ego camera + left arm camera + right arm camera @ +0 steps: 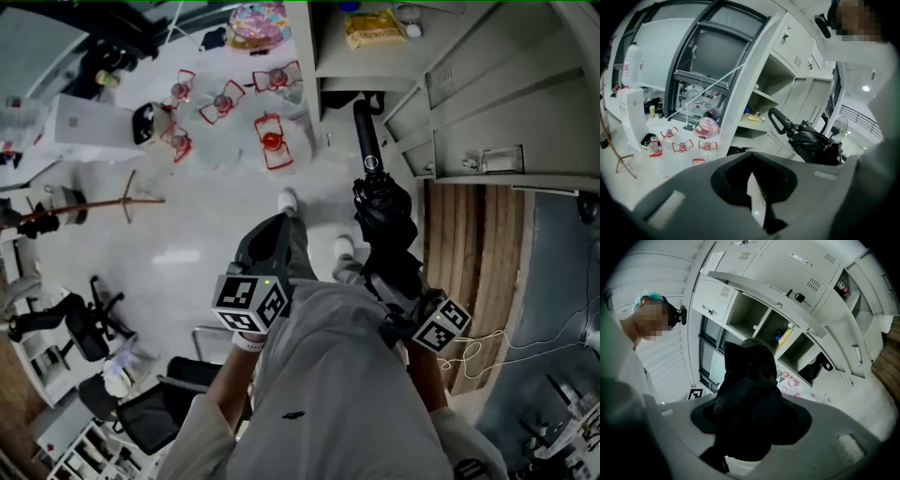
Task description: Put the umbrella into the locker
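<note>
the right gripper (392,279) is clenched on the folded black umbrella (380,214); in the right gripper view the dark bundle of fabric (747,380) fills the space between the jaws. the grip sits on the canopy end, so the straight handle (366,136) sticks out ahead toward 12 o'clock in the head view. the left gripper (261,255) hangs at 9 o'clock of the right one, jaws drawn together on nothing, with only floor showing past them in its own view.

beyond the handle tip stands the locker (412,70), at 12 to 1 o'clock in the head view, with several compartments open. a shelf holds a yellow packet (373,26), and an open door (487,141) juts out at 2 o'clock. in the right gripper view the far-left cell (740,315) looks bare, while a black bag (818,366) fills one at 3 o'clock. the umbrella is well short of any opening.

the step in hand looks like the carry toward a compartment. to do it well, the person likely needs to pick a bare cell, aim the handle at the middle of the opening, keep the long bundle clear of the swung door, and push deep enough that the canopy rests fully on the shelf before letting go. the soft fabric may slip or sag, so the clamp should stay firm.
</note>
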The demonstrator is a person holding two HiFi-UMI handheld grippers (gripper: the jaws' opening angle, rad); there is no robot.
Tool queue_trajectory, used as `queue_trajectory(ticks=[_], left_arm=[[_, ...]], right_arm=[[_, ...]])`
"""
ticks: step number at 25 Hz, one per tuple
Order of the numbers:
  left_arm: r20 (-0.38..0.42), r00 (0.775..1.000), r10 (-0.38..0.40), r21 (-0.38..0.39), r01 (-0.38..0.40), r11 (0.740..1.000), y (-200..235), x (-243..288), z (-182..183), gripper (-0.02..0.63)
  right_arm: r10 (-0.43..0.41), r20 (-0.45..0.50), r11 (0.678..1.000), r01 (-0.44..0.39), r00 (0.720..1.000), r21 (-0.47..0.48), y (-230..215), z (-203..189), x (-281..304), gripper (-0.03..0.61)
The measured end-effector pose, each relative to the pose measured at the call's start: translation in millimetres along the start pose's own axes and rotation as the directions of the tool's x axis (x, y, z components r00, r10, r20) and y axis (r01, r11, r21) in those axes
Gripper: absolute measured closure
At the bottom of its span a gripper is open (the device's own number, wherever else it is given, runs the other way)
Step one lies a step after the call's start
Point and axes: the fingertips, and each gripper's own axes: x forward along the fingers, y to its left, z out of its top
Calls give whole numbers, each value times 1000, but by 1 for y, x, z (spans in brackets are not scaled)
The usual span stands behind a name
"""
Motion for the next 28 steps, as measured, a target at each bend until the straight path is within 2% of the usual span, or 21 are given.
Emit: queue_trajectory(ticks=[4, 8, 16, 21, 28], left_arm=[[-39, 994, -101, 37, 102, 994, 7, 33, 26, 598], [-62, 979, -193, 76, 197, 977, 13, 50, 52, 598], [-132, 915, -381, 133, 397, 908, 21, 76, 87, 597], [-178, 881, -439, 159, 466, 870, 28, 87, 92, 597], [-302, 845, -441, 154, 500, 852, 28, 108, 68, 598]], right_arm=[[-46, 3, 999, 46, 999, -2, -1, 5, 19, 324], [-99, -1, 994, 99, 995, -36, 5, 4, 35, 324], [-205, 100, 979, 205, 974, 9, 17, 0, 70, 324], [-246, 170, 969, 239, 954, 60, 17, -6, 85, 324], [-266, 186, 960, 242, 946, 141, 6, -13, 97, 324]])
